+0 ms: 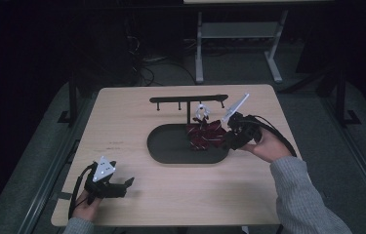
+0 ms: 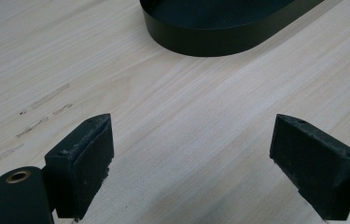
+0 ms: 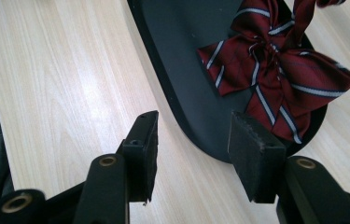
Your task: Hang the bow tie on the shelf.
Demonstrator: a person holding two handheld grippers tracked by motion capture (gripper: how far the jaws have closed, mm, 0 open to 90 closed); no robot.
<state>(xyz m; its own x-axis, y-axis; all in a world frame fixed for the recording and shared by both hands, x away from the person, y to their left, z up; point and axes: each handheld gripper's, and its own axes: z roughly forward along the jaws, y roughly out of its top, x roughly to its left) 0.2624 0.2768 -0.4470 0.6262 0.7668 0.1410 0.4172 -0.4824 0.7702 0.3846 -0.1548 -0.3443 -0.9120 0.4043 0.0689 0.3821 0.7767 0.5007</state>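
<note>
Tabletop (image 1: 122, 122) carries a black oval tray (image 1: 171, 146) near its centre, with a black hanger rack (image 1: 189, 99) standing just behind the tray toward the far edge. Striped maroon bow tie (image 1: 205, 135) lies in the tray's right end, one strap running up toward the rack; a small white clip (image 1: 201, 113) sits above it. Judgement: the bow is not gripped yet, so pick and placement are both left. Right gripper (image 1: 233, 134) sits at the tray's right rim, tilted down toward the bow, jaws spread and empty, straddling the rim just short of the fabric. Left gripper (image 1: 122, 185) rests near the front-left corner, well apart from the tray, jaws wide apart, nothing between them.
</note>
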